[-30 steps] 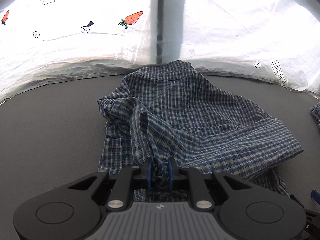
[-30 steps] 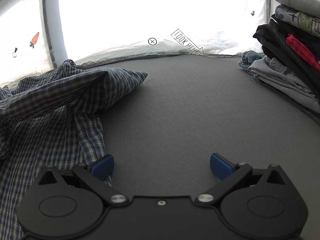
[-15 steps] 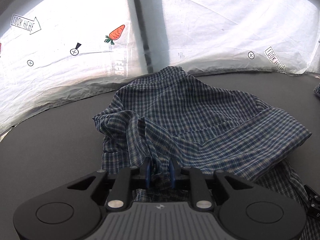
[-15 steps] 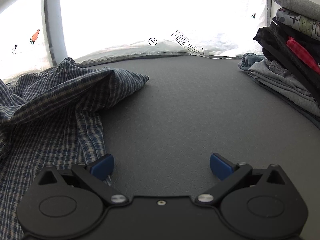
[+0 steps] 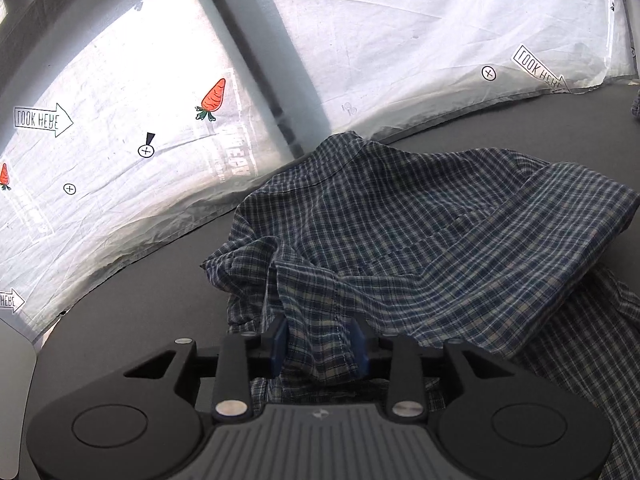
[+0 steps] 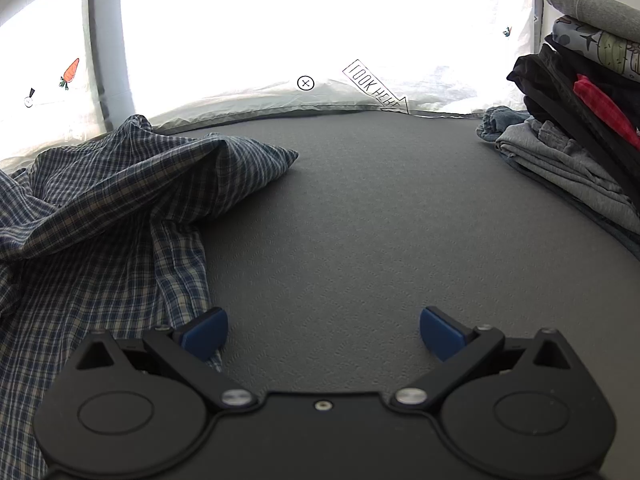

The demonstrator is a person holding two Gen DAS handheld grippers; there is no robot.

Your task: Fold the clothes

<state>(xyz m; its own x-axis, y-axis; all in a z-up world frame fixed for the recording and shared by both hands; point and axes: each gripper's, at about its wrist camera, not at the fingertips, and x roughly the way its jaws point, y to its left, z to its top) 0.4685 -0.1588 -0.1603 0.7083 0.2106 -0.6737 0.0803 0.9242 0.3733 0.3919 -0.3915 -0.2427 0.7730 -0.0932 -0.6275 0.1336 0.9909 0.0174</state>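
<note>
Dark grey textured mat (image 6: 360, 220) fills the work surface, backed by a white crinkled sheet (image 5: 400, 40) printed with orange carrots, crossed circles and "LOOK HERE" arrows. A stack of folded clothes (image 6: 580, 120), grey, black, red and printed, sits at the mat's far right edge. The blue-and-white checked cotton shirt (image 5: 420, 232) lies crumpled on the mat's left half, collar toward the sheet, one fold bulging up on its right.

Your left gripper (image 5: 319, 342) points down at the shirt's near edge; its jaws are opening, a bunched fold of the shirt between the blue pads (image 5: 278, 344), which no longer squeeze it tight. Your right gripper (image 6: 323, 332) hangs over bare mat, spread wide with nothing between its pads, the left pad just over the shirt's hem.
</note>
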